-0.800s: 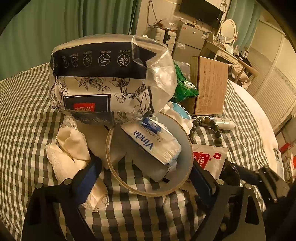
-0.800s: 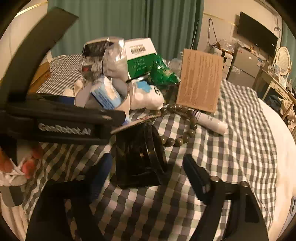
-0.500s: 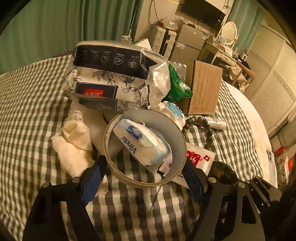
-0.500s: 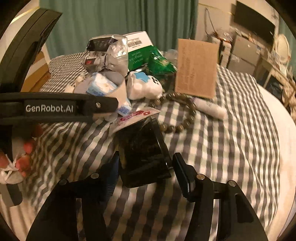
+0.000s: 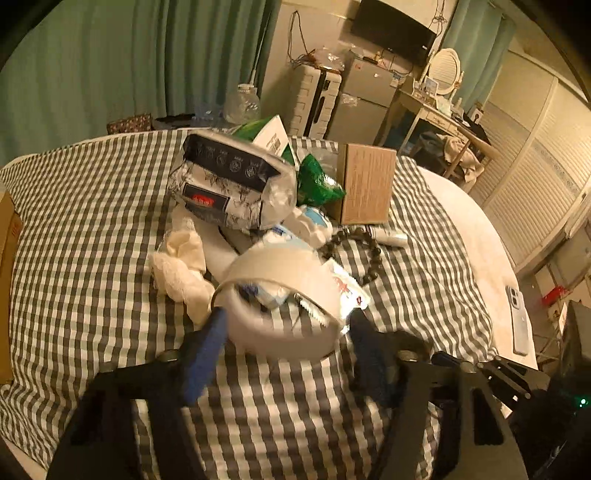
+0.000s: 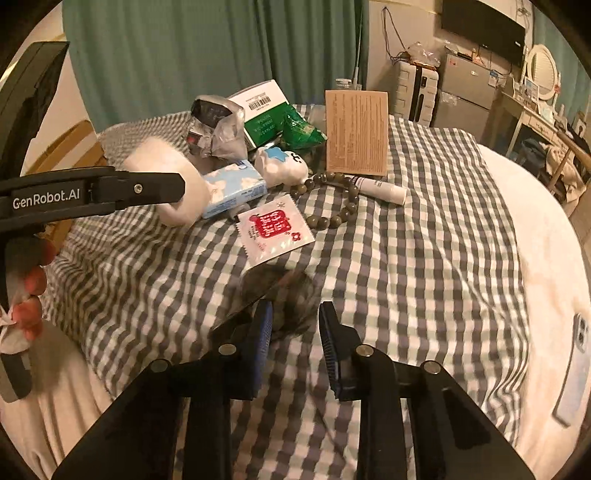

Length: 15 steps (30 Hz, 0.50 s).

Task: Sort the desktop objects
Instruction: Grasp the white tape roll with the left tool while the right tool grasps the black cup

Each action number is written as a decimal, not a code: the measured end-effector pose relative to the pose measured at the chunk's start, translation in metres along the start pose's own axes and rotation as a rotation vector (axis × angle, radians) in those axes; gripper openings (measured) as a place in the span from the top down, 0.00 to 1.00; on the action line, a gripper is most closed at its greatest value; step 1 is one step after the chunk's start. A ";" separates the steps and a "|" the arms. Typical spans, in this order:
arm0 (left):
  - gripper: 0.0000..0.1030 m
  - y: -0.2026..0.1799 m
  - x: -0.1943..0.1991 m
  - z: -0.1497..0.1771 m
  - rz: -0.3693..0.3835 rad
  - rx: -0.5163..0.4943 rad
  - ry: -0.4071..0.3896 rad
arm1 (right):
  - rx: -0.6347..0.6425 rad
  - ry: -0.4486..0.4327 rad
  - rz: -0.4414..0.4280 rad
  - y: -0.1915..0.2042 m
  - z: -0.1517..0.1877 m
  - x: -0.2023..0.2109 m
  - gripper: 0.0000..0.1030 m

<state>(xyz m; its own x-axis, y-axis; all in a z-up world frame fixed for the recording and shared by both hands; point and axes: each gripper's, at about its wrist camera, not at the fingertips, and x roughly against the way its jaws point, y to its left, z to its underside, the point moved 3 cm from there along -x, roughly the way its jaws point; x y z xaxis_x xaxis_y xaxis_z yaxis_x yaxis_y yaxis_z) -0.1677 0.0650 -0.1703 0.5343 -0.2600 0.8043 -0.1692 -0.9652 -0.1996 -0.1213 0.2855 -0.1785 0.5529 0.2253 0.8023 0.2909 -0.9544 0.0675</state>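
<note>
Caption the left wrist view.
Left gripper lifting a roll of tape off the cluttered checked bedspread.

Beyond the bed's far edge I see green curtains (image 6: 221, 55), a wall-mounted television (image 6: 482, 24), a small grey fridge (image 6: 467, 88), and a dressing table (image 5: 443, 122) with an oval mirror (image 5: 447, 68).

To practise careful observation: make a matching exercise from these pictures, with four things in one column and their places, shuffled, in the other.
1 tape roll
2 cardboard box
3 bead bracelet
4 phone

a on the white bedding
b upright on the checked cloth
c between the left gripper fingers
d looped beside the white tube

Pairs: 1-c, 2-b, 3-d, 4-a
</note>
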 end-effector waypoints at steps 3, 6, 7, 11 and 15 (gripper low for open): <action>0.34 0.002 -0.012 0.012 -0.011 0.000 0.028 | -0.020 0.010 -0.031 0.000 0.008 -0.002 0.74; 0.20 0.007 -0.025 0.023 -0.024 0.038 0.075 | -0.046 0.019 -0.020 -0.003 0.011 -0.006 0.51; 0.18 0.009 -0.028 0.024 -0.021 0.063 0.081 | -0.060 0.013 -0.023 -0.005 0.011 -0.006 0.44; 0.13 0.007 -0.038 0.023 0.015 0.083 0.059 | -0.111 0.001 -0.065 -0.007 0.006 -0.008 0.30; 0.10 0.002 -0.054 0.018 -0.016 0.040 0.058 | -0.095 0.003 -0.051 -0.002 0.003 -0.023 0.27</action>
<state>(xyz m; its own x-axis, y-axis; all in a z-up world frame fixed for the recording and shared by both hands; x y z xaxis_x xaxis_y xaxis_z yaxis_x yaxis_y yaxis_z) -0.1822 0.0760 -0.2237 0.4881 -0.2432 0.8382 -0.1270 -0.9700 -0.2074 -0.1321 0.2825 -0.1987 0.5367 0.2737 0.7982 0.2430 -0.9560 0.1644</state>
